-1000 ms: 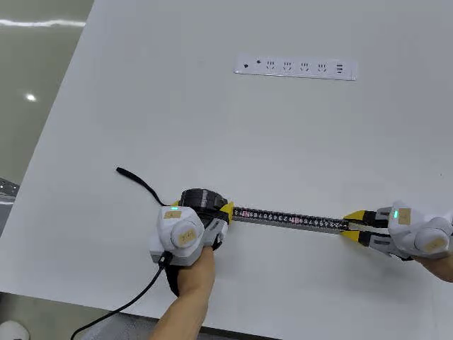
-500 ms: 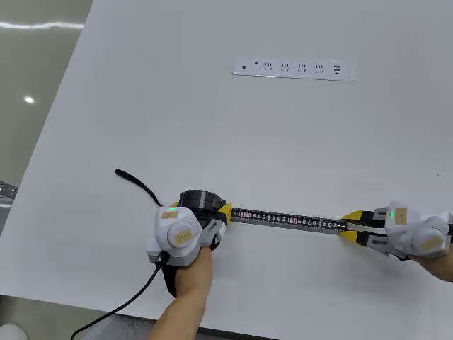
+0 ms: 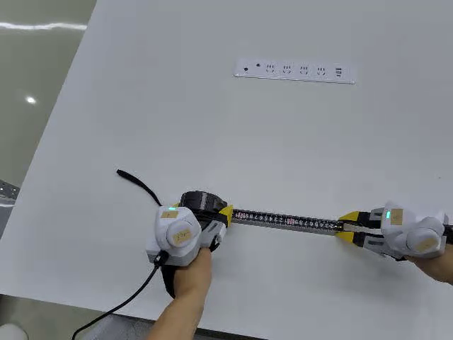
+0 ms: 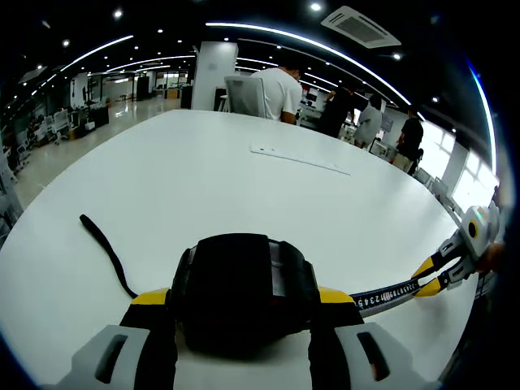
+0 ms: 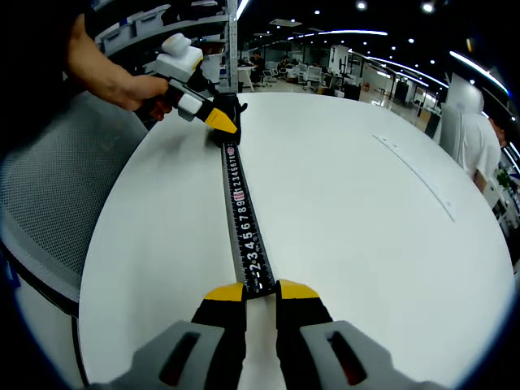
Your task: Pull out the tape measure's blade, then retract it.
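Tape measure case [image 4: 240, 272]: clamped between left tongs [image 4: 242, 296], anchoring it on tabletop [image 3: 212, 120].
Blade [image 5: 244, 215]: drawn out, end pinched by right tongs [image 5: 260, 291], holding it taut.

White desk [image 3: 283, 142], wide, rounded corners. White power strip [image 3: 295, 69] lies flat near the far edge. Glossy grey floor [image 3: 35, 64] past the left edge reflects lamps. Dark ceiling with curved light strips [image 4: 280, 32] and an AC vent [image 4: 360, 26]. Bright windows [image 4: 459, 175] on one side. Grey mesh chair [image 5: 49, 203] at the near edge. People [image 4: 272, 89] sit beyond the far edge.
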Available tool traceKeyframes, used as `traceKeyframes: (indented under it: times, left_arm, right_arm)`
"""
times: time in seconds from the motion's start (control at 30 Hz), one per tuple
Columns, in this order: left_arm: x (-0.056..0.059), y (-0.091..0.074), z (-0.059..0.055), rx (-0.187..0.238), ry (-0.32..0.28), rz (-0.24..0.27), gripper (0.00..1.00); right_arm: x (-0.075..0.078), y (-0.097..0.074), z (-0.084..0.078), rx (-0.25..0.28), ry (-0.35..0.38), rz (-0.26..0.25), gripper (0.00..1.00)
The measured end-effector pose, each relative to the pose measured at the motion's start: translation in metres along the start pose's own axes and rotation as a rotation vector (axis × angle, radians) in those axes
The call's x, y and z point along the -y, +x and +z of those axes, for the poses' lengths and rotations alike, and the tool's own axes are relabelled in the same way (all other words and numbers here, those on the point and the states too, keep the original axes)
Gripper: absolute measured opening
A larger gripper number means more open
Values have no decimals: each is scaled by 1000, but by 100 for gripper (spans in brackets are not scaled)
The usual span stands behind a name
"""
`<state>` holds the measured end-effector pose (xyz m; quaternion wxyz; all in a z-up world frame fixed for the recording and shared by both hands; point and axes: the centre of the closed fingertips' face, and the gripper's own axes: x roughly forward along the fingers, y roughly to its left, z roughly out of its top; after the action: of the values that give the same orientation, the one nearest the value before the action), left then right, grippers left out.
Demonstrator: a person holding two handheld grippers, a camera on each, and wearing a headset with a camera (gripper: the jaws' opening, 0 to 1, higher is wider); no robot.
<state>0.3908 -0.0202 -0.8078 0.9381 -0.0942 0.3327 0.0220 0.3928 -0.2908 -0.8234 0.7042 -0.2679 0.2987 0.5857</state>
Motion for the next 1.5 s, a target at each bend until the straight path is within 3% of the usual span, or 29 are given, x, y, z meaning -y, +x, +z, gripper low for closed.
traceKeyframes:
  times: [1.5]
  left_arm:
    - [-1, -1, 0, -16, -17, -24, 63]
  right_arm:
    - [-18, 52, 64, 49, -11, 29, 11]
